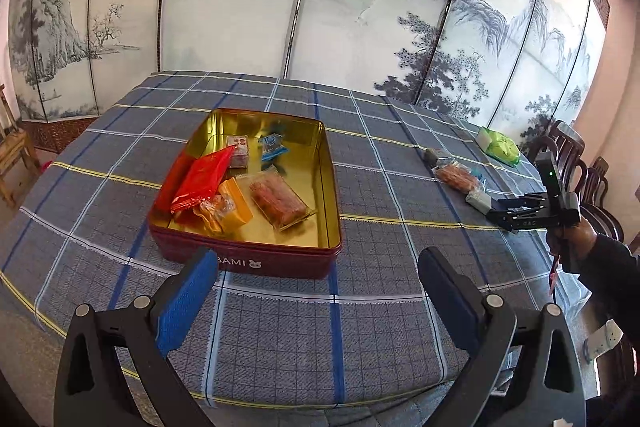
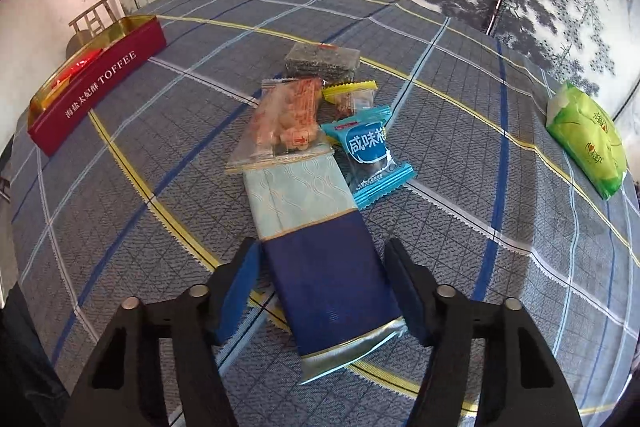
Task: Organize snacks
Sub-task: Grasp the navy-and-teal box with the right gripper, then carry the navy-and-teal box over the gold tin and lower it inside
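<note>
My right tool is spread around the blue-and-mint packet, pads not yet touching it; I should centre, then close on its dark near half. My left tool hangs spread and empty near the red tin, waiting on the table.

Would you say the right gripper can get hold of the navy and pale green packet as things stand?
Probably yes: the right gripper is open, its fingers either side of the navy and pale green packet, and nothing lies between them; only the packet's far end is under the clear snack packet.
</note>
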`<state>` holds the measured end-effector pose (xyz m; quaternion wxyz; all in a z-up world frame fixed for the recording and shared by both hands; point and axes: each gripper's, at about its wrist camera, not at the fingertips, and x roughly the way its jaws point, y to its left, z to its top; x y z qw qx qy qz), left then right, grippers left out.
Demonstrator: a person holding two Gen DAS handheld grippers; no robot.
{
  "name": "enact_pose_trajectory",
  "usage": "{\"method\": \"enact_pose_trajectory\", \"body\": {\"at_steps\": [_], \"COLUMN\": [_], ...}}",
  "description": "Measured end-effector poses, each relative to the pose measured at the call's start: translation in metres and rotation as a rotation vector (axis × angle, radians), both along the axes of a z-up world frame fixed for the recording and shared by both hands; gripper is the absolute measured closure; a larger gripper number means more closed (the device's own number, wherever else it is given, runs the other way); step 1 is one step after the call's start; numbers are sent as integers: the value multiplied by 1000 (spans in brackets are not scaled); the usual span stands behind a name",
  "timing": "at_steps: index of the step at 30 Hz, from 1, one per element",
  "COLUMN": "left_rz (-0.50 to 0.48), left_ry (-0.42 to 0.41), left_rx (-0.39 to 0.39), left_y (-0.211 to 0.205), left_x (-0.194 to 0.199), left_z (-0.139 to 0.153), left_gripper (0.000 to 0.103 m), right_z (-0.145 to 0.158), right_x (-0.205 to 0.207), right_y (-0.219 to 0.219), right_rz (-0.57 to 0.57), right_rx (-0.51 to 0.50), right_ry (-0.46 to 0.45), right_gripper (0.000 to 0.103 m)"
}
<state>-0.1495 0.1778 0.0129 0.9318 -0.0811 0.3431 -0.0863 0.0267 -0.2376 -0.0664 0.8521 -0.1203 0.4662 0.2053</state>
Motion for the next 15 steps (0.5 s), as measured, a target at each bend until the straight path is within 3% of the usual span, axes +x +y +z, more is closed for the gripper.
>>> {"method": "enact_pose_trajectory", "body": {"at_steps": [9,15], "left_rz": [-16,-30], "left_ry": [25,6], "left_rx": [-56,-64], "left_y": [-2,-6], "left_x": [-1,-11], "left_z": [-13,-15], "left_gripper": [4,4], "right_z": [0,6], "right_x": [-5,-34], "right_y": [-1,-5], "right_rz": [-57,-138], "right_rx": [25,-1], "right_ry": [-16,-30], "right_gripper": [50,53]}}
